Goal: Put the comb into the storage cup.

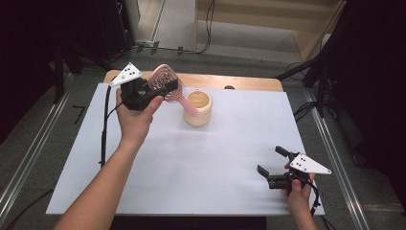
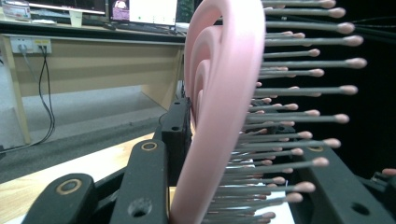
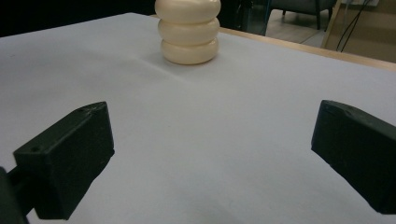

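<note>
A pink hairbrush [image 1: 164,79] with grey bristles is held by its head above the table's back left, tilted, with its handle reaching down into a cream ribbed cup [image 1: 198,108]. My left gripper [image 1: 165,91] is shut on the brush head. In the left gripper view the pink head [image 2: 219,93] stands between the black jaws of that gripper [image 2: 233,186], bristles pointing right. My right gripper [image 1: 271,164] rests low near the table's front right corner, open, with nothing between its fingers. In the right gripper view that gripper [image 3: 210,158] faces the cup [image 3: 188,31] across bare white surface.
The white sheet [image 1: 201,163] covers a wooden table whose edge [image 1: 239,82] shows at the back. Cables, dark stands and metal rails [image 1: 335,153] surround the table on the floor. A wooden desk [image 2: 93,56] with screens stands beyond.
</note>
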